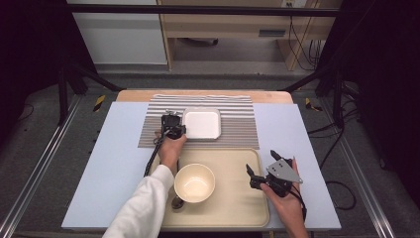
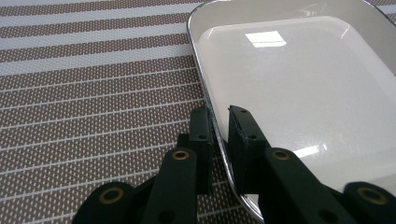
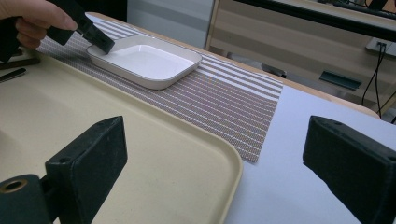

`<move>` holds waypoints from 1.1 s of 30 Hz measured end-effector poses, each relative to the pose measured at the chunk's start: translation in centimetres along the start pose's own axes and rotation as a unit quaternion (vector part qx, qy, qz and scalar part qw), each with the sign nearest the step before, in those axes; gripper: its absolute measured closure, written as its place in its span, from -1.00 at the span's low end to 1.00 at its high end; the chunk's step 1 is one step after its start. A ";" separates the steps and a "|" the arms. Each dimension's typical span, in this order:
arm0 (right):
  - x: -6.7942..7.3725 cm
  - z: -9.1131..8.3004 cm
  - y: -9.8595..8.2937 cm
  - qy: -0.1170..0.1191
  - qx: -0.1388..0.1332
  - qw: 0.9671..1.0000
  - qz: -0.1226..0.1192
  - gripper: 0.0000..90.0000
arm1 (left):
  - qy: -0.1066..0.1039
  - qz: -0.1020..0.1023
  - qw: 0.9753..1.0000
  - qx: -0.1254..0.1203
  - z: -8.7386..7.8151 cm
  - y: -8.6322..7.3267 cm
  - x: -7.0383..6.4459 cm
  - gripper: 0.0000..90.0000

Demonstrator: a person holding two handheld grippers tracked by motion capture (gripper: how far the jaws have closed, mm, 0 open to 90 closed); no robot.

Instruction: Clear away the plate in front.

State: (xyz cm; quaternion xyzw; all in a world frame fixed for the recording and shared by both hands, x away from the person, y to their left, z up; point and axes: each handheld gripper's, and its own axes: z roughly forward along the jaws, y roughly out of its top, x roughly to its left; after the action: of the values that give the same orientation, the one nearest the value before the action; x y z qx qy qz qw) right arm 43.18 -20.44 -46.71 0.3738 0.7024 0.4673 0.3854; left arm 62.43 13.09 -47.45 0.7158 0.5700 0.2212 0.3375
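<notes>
While the dish (image 2: 299,88) rim was pinched by the left gripper (image 2: 219,122) on the mat (image 2: 93,107), slipping was risked; the right gripper (image 3: 224,154) was held wide open, empty.

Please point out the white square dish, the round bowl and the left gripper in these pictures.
white square dish (image 1: 202,124): high view, on its flat inner bottom.
round bowl (image 1: 194,181): high view, on its cream inside.
left gripper (image 2: 219,128): left gripper view, midway between the jaw tips, which straddle the dish's rim.

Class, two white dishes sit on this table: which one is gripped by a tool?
The square white ceramic dish on the striped placemat; the left tool pinches its rim. The round cream bowl sits untouched.
</notes>
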 end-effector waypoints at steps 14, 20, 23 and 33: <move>0.0 0.0 0.0 0.000 0.000 1.000 0.001 -0.86 | 0.001 -0.003 1.000 -0.008 -0.2 0.4 0.0 0.89; 0.0 0.0 0.0 0.000 0.000 1.000 0.000 -0.86 | -0.006 -0.007 1.000 0.006 0.1 0.2 0.1 0.84; 0.0 0.0 0.0 0.001 0.001 1.000 -0.001 -0.86 | -0.007 -0.008 1.000 0.006 0.1 0.3 0.1 0.84; 0.0 0.1 0.0 0.001 0.001 1.000 -0.001 -0.86 | -0.029 -0.031 0.999 0.002 0.0 0.7 0.4 0.91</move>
State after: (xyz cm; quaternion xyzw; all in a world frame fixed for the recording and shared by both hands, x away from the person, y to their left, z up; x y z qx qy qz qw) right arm 43.23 -20.41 -46.74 0.3728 0.7035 0.4671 0.3846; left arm 63.04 13.40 -46.98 0.7046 0.5825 0.1888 0.3587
